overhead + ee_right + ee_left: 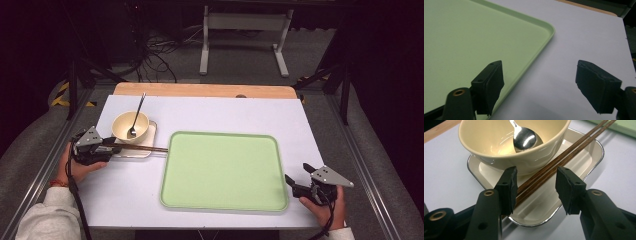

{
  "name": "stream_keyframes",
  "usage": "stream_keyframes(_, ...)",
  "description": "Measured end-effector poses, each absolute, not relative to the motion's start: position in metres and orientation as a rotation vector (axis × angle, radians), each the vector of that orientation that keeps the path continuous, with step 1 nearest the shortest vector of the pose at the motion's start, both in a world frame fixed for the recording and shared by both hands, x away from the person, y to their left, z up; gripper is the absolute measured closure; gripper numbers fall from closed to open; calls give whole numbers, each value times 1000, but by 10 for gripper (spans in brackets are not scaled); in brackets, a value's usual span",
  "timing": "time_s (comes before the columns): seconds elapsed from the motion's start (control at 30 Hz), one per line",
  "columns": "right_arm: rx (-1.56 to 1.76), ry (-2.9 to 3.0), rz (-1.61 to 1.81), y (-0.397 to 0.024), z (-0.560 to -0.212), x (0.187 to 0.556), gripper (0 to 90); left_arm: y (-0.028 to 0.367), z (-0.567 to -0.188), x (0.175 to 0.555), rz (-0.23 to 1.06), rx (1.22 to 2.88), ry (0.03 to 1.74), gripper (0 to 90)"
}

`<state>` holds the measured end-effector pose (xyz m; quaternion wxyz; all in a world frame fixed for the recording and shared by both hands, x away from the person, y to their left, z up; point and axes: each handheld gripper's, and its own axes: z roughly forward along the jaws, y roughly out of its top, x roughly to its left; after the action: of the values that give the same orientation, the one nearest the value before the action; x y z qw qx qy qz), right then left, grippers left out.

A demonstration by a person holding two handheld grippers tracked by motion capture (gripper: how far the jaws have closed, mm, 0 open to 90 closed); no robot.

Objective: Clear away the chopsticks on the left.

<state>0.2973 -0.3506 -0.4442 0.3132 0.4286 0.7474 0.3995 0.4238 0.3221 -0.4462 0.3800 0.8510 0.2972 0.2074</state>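
Note:
A cream bowl (130, 126) (499, 145) with a metal spoon (136, 117) (524, 137) in it stands on a small cream tray (151, 134) (596, 147) at the left of the table. A pair of brown chopsticks (147, 147) (564, 157) lies across that tray in front of the bowl. My left gripper (116, 145) (536, 175) is open at the tray's near edge, and the chopsticks pass between its jaws, close to one pad and clear of the other. My right gripper (297, 172) (539, 72) stands open and empty beside the near right corner of a large green tray (225, 170) (474, 37).
The white table top (200, 112) (579, 37) ends at a wooden strip (200, 90) along the far edge. The green tray holds nothing. Cables and a white stand (245, 30) are on the floor beyond the table.

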Motion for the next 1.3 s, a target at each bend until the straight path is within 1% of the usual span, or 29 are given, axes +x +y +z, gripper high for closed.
stream_keyframes(0.13,1125,1979,1049,-350,-445,297,231,323,-452,427,504,2199,767,543)
stream_keyframes(0.17,1126,1980,1049,-350,-445,297,230,322,-453,428,485,2206,761,573)
stream_keyframes(0.23,1127,1980,1049,-351,-445,297,230,321,-454,428,475,2232,755,584)
stream_keyframes(0.3,1132,1976,1049,-351,-445,297,230,319,-454,428,473,2251,749,627)
stream_keyframes(0.37,1130,1976,1048,-351,-444,296,230,317,-453,427,466,2253,736,625)
stream_keyframes(0.43,1130,1975,1049,-351,-444,296,230,317,-453,426,457,2258,724,668)
stream_keyframes(0.67,1129,1987,1045,-351,-445,297,229,314,-451,425,431,2275,695,717)
stream_keyframes(0.77,1138,1988,1047,-351,-445,297,229,314,-450,425,425,2287,676,758)
stream_keyframes(1.0,1138,1994,1044,-351,-445,297,229,313,-449,424,423,2306,650,808)
stream_keyframes(1.3,1145,1996,1040,-352,-445,298,232,309,-447,422,395,2314,598,844)
